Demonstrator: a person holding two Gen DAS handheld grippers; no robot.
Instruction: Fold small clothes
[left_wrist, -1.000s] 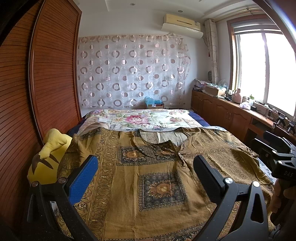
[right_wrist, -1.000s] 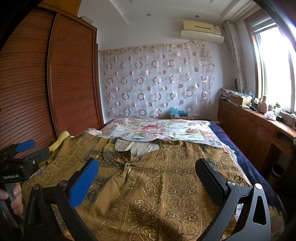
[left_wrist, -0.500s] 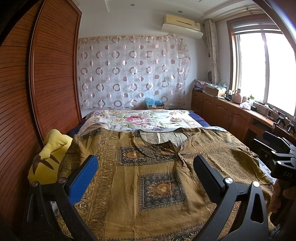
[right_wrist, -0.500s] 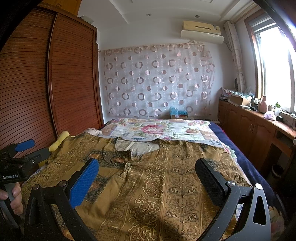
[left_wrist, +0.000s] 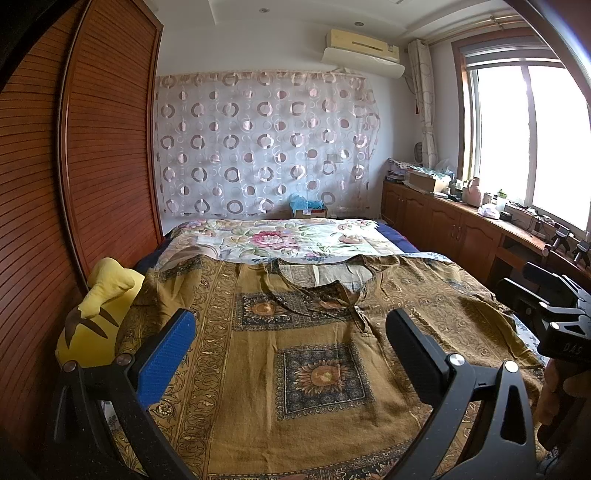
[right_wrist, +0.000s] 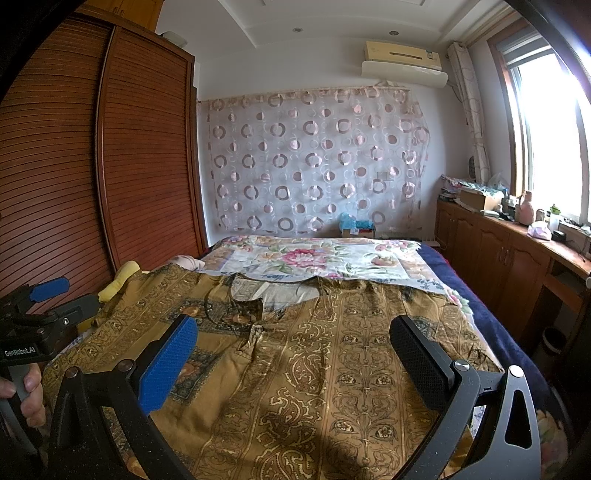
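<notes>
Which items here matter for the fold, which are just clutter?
In play:
- brown patterned garment, spread flat on the bed
- left gripper, open
- right gripper, open

Just lying about:
- yellow plush toy
- floral sheet
- cardboard box on the counter

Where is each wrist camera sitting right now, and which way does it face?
Left wrist: on the left gripper, open over the brown patterned shirt, facing the circle-print curtain; right gripper at right edge.
Right wrist: on the right gripper, open over the shirt's right half, same heading; left gripper and hand at left edge.
Shared: shirt, floral bedsheet, curtain, air conditioner.
</notes>
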